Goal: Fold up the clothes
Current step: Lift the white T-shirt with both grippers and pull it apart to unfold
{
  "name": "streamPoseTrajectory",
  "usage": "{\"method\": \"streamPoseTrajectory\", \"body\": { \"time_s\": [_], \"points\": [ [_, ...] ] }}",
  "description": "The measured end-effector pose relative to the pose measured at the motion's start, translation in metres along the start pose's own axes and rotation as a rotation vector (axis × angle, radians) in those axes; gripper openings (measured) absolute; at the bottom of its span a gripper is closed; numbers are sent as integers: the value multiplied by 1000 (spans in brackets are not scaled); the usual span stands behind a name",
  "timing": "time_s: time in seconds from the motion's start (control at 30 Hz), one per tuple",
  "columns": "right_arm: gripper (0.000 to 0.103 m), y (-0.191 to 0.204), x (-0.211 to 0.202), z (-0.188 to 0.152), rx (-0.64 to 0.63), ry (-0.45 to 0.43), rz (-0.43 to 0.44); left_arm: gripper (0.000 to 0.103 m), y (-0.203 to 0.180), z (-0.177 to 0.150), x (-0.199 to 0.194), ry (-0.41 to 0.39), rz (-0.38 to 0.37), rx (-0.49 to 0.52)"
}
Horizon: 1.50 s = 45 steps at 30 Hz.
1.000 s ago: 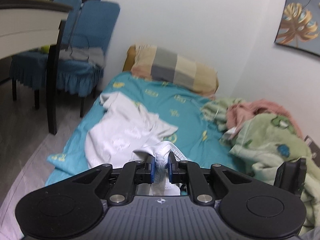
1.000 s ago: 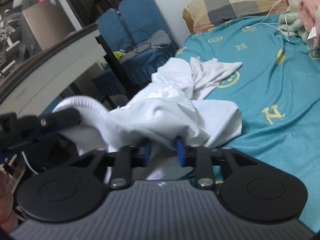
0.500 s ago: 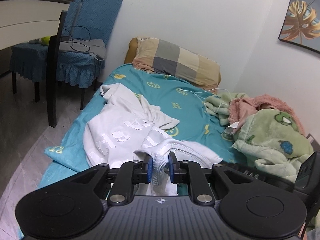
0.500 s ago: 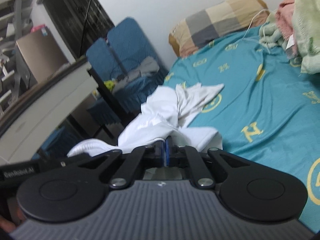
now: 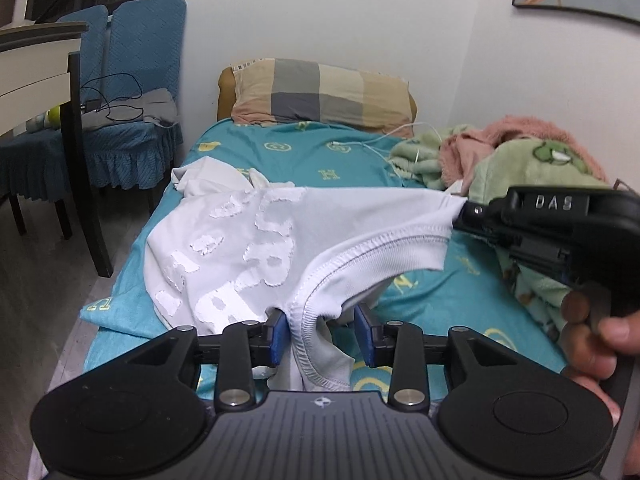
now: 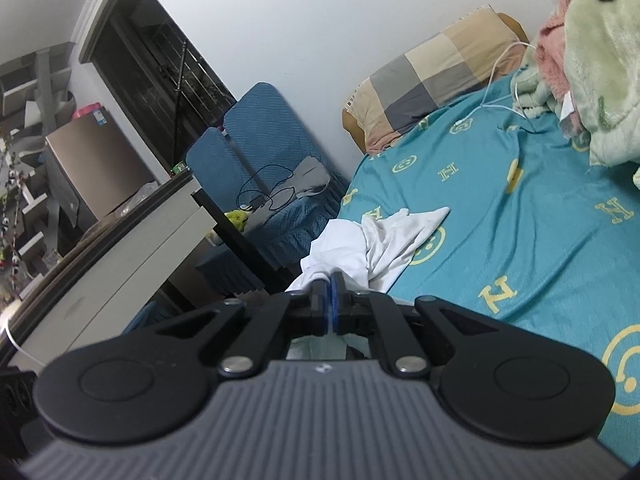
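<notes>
Stretching across the teal bedsheet point(image 5: 352, 148), the white T-shirt point(image 5: 248, 236) hangs between the two tools, its raised white lettering facing up and its far sleeve end bunched at about ten o'clock on the bed. The left gripper point(image 5: 322, 330) has just been opening: its blue pads stand apart, the ribbed collar lies between them, the left pad touching the fabric and the right pad clear of it. Out at three o'clock in the left wrist view, the right gripper point(image 5: 460, 216) pinches the shirt's shoulder edge, pulling the cloth taut, a hand point(image 5: 592, 332) wrapped around its handle. From its own camera the right gripper point(image 6: 331, 296) shows its jaws pressed together on white cloth. A checked pillow point(image 5: 320, 92) sits at twelve o'clock at the bed's head, green and pink blankets point(image 5: 516, 152) pile up at two o'clock, and blue-covered chairs point(image 5: 132, 80) stand at ten o'clock beside the bed.
</notes>
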State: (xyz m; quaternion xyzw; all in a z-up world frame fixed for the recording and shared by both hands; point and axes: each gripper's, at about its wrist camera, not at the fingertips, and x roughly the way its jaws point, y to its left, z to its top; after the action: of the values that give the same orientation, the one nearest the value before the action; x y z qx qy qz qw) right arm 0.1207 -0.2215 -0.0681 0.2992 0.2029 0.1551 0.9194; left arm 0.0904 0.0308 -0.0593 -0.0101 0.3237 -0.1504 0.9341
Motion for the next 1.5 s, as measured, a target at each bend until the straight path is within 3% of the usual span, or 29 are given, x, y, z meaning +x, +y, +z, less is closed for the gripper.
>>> {"method": "streamPoseTrajectory", "body": {
  "time_s": [0.33,0.37,0.4,0.47,0.57,0.73,0.8,0.87,0.93,1.07,1.13,1.27,1.5],
  "points": [
    [5,-12,9,-3,59,36,-28,37,4,1,3,20,-4,2],
    [5,-13,10,-4,60,40,-32,36,5,2,3,21,-10,-3],
    [5,-15,11,-5,60,44,-37,25,7,2,3,20,-14,-11],
    [5,-18,16,-8,63,60,-57,13,12,3,3,10,-26,-28],
    [7,-24,24,-12,67,85,-89,10,23,5,8,-9,-38,-68],
    [9,-39,43,-28,94,205,-190,9,42,11,13,-9,-93,-187],
    [16,-37,40,-30,90,224,-201,8,45,12,13,-16,-104,-208],
    [46,-34,30,-31,97,211,-213,8,48,13,11,-21,-111,-227],
    [53,-32,19,-33,104,191,-223,8,49,12,10,-25,-108,-241],
    [53,-1,-3,-38,-85,154,-213,8,54,13,7,-40,-106,-278],
    [52,13,-2,-47,-162,194,-155,8,55,13,6,-42,-108,-291],
    [46,16,22,-66,-151,283,-128,8,56,13,3,-44,-108,-313],
    [46,13,54,-56,-153,199,-110,8,61,14,0,-66,-139,-358]
  ]
}}
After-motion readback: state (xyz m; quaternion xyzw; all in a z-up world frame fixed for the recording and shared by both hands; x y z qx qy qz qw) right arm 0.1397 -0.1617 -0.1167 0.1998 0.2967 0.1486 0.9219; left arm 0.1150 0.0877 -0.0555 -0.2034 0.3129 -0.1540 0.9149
